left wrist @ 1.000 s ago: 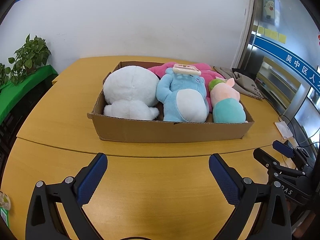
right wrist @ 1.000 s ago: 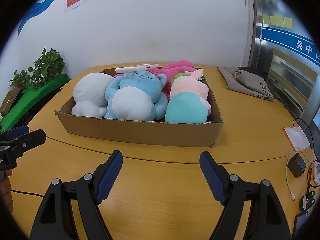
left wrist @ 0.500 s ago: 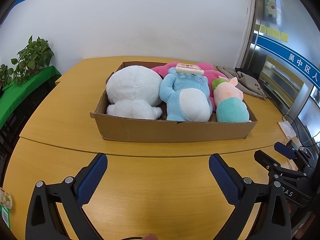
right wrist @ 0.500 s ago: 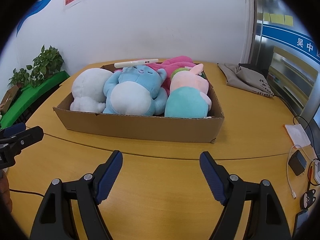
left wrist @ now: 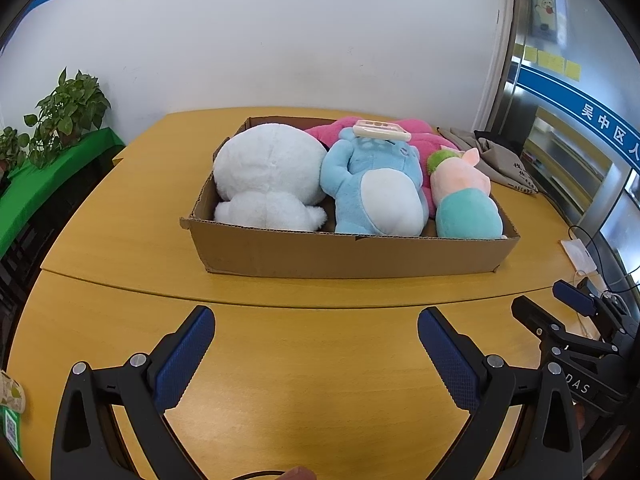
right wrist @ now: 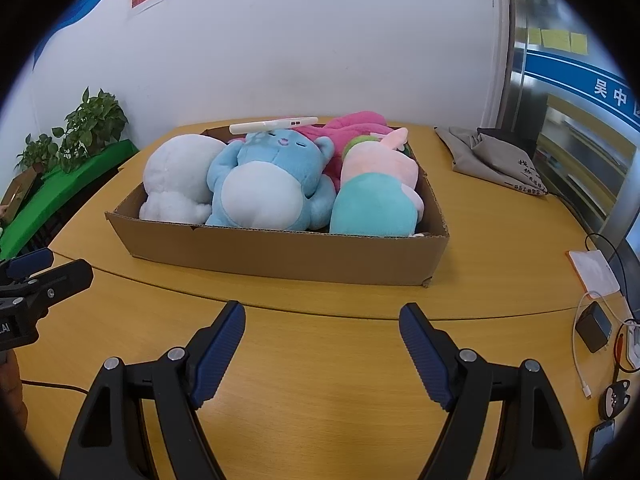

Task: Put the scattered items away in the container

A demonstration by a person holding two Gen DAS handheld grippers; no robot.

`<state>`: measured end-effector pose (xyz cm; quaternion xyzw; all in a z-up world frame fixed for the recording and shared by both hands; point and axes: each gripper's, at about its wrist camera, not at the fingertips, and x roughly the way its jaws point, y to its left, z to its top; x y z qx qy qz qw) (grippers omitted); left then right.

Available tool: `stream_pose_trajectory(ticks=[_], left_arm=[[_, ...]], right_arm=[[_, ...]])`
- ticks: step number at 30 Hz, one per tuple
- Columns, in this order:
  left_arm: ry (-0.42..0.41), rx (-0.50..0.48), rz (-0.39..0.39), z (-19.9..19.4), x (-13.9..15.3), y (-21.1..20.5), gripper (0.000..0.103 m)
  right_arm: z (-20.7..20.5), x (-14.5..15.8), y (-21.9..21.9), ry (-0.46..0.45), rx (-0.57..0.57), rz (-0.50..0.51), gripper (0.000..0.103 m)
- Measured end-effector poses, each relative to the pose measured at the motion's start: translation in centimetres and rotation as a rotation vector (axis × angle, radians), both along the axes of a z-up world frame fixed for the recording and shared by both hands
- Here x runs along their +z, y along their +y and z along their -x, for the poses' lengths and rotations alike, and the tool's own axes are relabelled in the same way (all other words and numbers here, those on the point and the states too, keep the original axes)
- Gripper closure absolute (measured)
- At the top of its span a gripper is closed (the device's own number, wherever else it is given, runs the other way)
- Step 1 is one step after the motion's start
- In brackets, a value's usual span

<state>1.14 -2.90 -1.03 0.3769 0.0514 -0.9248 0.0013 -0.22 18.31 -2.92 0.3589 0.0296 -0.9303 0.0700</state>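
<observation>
- Evidently, from your left wrist view, your left tongs [left wrist: 316, 344] hang spread wide and empty above the bare worktop [left wrist: 320, 360], well short of the cardboard box [left wrist: 344, 256], which suggests the tidying is about finished.
- Inside sit a fluffy white plush [left wrist: 268, 176], a blue plush [left wrist: 376, 184] on its back and a pink-and-teal plush [left wrist: 464, 200], packed side by side so none spills over the low corrugated wall.
- A flat white device [left wrist: 382, 131] rests on the blue toy's head.
- From your right wrist view, your right tongs [right wrist: 322, 344] are likewise agape, holding nothing; their ribbed blue pads [right wrist: 218, 356] face each other.
- A pink plush [right wrist: 352, 128] lies at the back.
</observation>
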Motion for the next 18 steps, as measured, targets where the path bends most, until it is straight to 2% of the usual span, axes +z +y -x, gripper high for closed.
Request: stream_pose_trajectory(ticks=[12, 18], left_arm=[[-0.018, -0.019, 0.009, 0.0, -0.4, 0.5, 0.0], [-0.015, -0.024, 0.045, 0.1, -0.6, 1.2, 0.0]], right_arm=[[0.0, -0.1, 0.0, -0.006, -0.006, -0.011, 0.024], [0.0, -0.6, 0.2, -0.019, -0.01, -0.007, 0.024]])
